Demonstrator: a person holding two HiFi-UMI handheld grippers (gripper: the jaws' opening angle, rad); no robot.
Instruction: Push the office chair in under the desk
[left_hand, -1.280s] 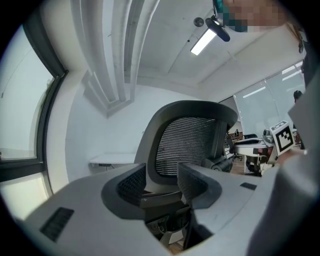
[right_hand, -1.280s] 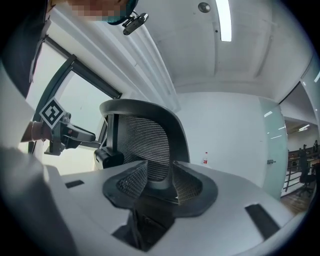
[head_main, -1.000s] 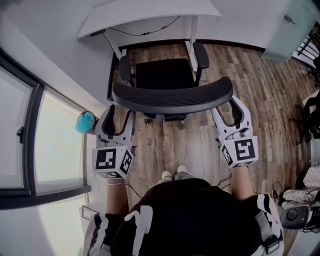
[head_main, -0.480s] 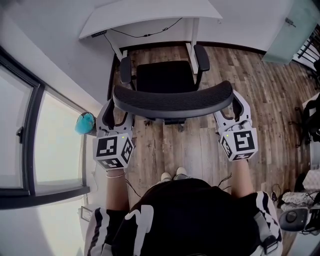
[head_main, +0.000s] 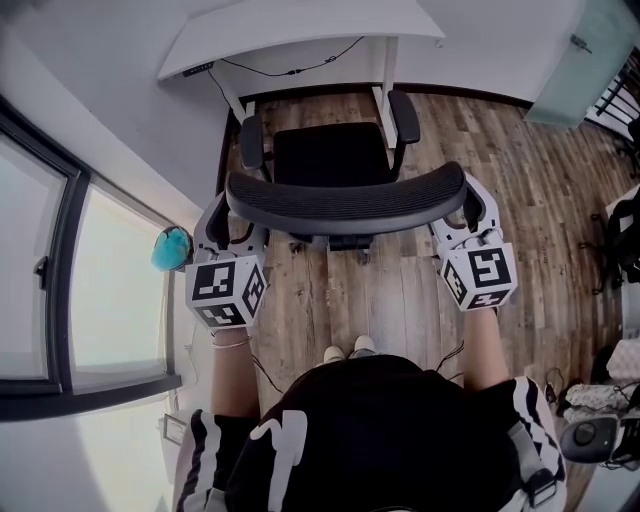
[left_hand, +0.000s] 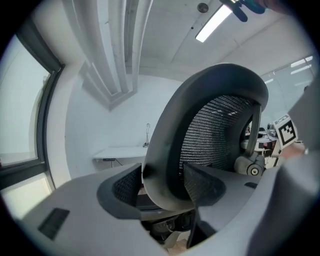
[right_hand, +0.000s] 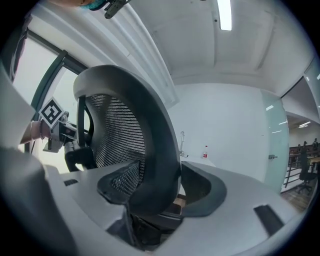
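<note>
- Around the office chair (head_main: 335, 155): wood floor (head_main: 520, 170), a window (head_main: 110, 290) along the left with a teal object (head_main: 172, 247) at its foot, a glass panel (head_main: 585, 60) at upper right, and a dark cable (head_main: 285, 70) slung beneath the white desk (head_main: 300, 25).
- In the way of the push: the desk's white left leg (head_main: 232, 98) and right leg (head_main: 384, 85), with the left armrest (head_main: 250, 135) just inside the one and the right armrest (head_main: 403, 110) just beside the other.
- Counted: one chair, one desk, two desk legs, two armrests, two grippers, two marker cubes (head_main: 225, 290), two feet (head_main: 335, 352) of the person standing behind.
- Parked in front of the desk, backrest (head_main: 345, 200) toward the person, not yet under the desktop.
- Left gripper (head_main: 232, 222) and right gripper (head_main: 465, 215): spread wide after just opening, straddling the two ends of the backrest, its rim between the pads, no squeeze evident.
- Against a second ago: both grippers brought forward from behind the backrest to around its ends. Chair in much the same spot before the desk.
</note>
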